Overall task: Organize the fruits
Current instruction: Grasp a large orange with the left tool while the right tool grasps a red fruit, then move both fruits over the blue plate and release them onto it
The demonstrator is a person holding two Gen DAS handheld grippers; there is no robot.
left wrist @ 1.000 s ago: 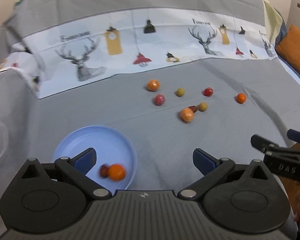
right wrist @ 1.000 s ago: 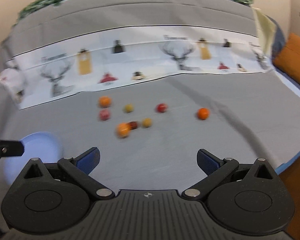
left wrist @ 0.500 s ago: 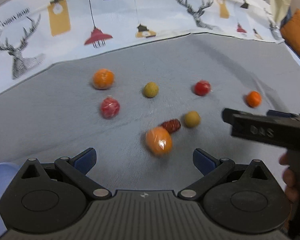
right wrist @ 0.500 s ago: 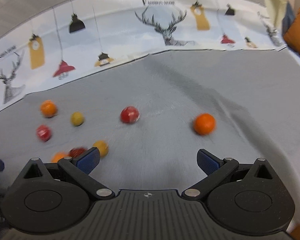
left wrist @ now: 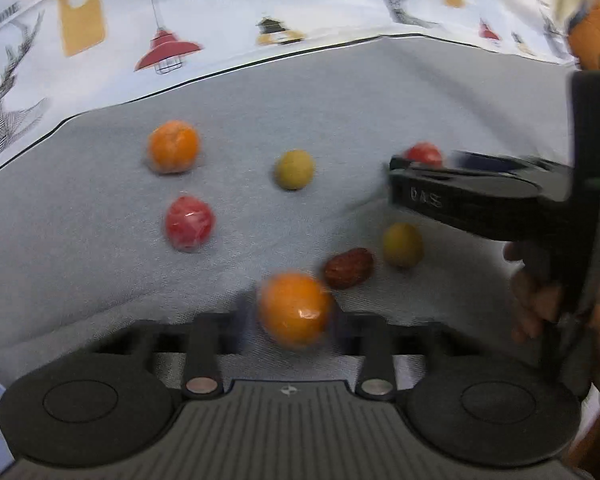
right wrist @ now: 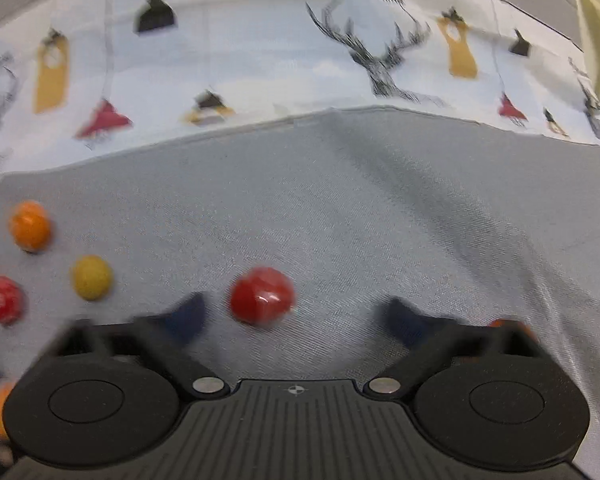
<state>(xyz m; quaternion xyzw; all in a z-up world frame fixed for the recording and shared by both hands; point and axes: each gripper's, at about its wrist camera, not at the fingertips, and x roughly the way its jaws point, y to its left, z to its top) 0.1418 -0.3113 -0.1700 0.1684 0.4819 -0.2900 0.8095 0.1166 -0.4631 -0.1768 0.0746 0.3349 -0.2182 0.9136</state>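
Closing around a blurry orange fruit (left wrist: 294, 310), the left gripper (left wrist: 290, 320) has its fingers right beside it on both sides, though it's hard to say if they're actually clamped yet. A dark red date (left wrist: 348, 268) sits just behind that fruit on the grey cloth (left wrist: 100, 280). Over on the right, the right gripper (right wrist: 296, 316) is spread wide with a red fruit (right wrist: 262, 300) sitting between its fingers, untouched.

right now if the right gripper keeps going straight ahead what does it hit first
Most likely the red fruit, which sits just ahead of the open right gripper, a little left of its midline between the blurred fingers. Beyond it lies only grey cloth. Depth is hard to judge through the blur.
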